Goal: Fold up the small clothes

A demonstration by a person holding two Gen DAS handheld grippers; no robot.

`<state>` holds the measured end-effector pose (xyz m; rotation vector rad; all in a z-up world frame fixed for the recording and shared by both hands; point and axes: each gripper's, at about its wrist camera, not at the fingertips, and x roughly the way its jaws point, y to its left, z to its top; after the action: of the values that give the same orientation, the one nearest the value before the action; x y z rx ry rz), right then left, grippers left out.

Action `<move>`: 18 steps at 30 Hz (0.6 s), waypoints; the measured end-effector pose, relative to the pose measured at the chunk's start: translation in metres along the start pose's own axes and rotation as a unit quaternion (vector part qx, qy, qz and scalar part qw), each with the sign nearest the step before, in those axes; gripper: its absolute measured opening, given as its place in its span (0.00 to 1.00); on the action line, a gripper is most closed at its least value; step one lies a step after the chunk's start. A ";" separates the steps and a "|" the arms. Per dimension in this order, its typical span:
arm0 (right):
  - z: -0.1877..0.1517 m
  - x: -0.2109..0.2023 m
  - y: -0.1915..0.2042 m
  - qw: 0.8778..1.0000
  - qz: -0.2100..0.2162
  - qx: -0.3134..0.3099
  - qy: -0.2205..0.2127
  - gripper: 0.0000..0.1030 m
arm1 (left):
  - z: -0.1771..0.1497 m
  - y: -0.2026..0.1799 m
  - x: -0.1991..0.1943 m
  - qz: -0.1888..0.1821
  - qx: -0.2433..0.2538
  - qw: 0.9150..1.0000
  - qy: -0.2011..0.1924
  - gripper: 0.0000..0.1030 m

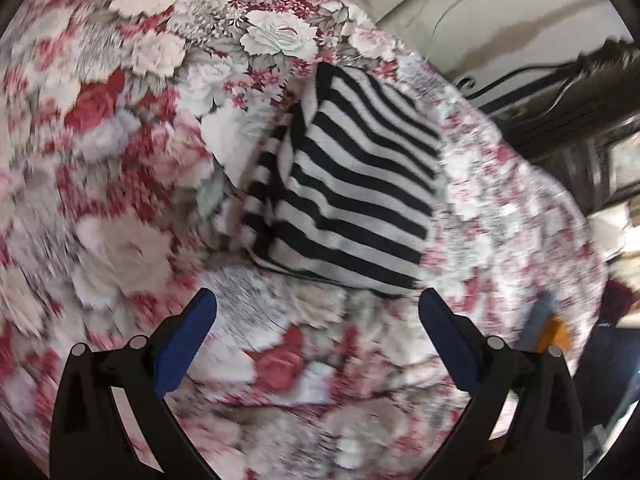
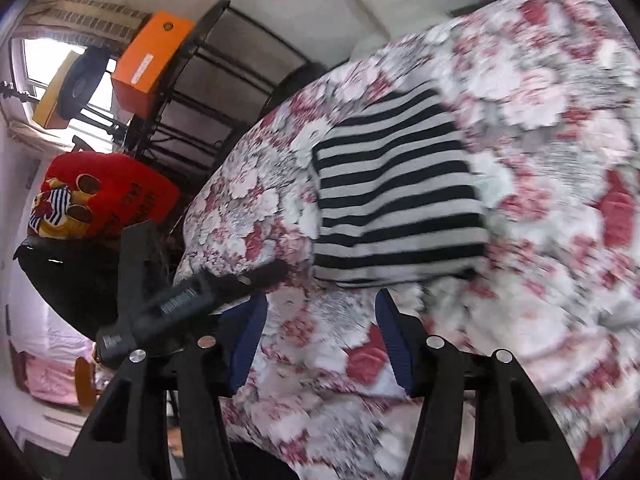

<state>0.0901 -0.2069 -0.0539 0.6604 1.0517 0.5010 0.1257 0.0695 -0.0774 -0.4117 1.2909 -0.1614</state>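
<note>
Striped top (image 1: pixel 352 196) sits folded on the floral blanket (image 1: pixel 120 120), both grippers (image 1: pixel 318 316) (image 2: pixel 320 320) wide and empty, so a careless snag could undo it.

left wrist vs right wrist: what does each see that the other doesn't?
Left wrist only: the striped garment's second layer of narrower stripes along its edge, dark ornate furniture, and the open, empty left tool.

Right wrist only: an orange box on a black rack, a red cushion, and the open, empty right tool.

Both: the folded black-and-white striped garment lying on the floral bedspread, ahead of each tool, untouched.
</note>
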 end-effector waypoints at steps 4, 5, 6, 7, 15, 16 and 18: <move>0.030 0.034 -0.003 1.000 0.025 0.013 0.009 0.53 | 0.030 0.000 0.022 0.009 0.016 1.000 0.013 0.96; 0.037 0.042 -0.008 0.999 0.036 0.027 0.008 0.53 | 0.040 0.002 0.030 -0.001 0.009 1.000 0.016 0.96; 0.047 0.053 -0.015 0.997 0.052 0.050 0.010 0.53 | 0.046 0.004 0.035 -0.010 0.005 1.000 0.019 0.96; 0.056 0.064 -0.021 0.995 0.070 0.069 0.010 0.53 | 0.055 0.007 0.045 -0.026 -0.005 0.999 0.026 0.96; 0.095 0.128 -0.074 0.992 0.046 0.106 0.058 0.50 | 0.074 0.014 0.118 0.031 -0.016 0.997 0.074 0.96; 0.098 0.127 -0.088 0.989 0.065 0.119 0.057 0.45 | 0.073 0.016 0.122 0.043 -0.015 0.996 0.073 0.96; 0.105 0.117 -0.107 0.987 0.058 0.145 0.040 0.39 | 0.074 0.020 0.122 0.034 -0.025 0.997 0.067 0.96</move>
<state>0.2407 -0.2309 -0.1667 0.9708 1.1778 0.4816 0.2281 0.0619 -0.1784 -0.4051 1.4422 -0.1003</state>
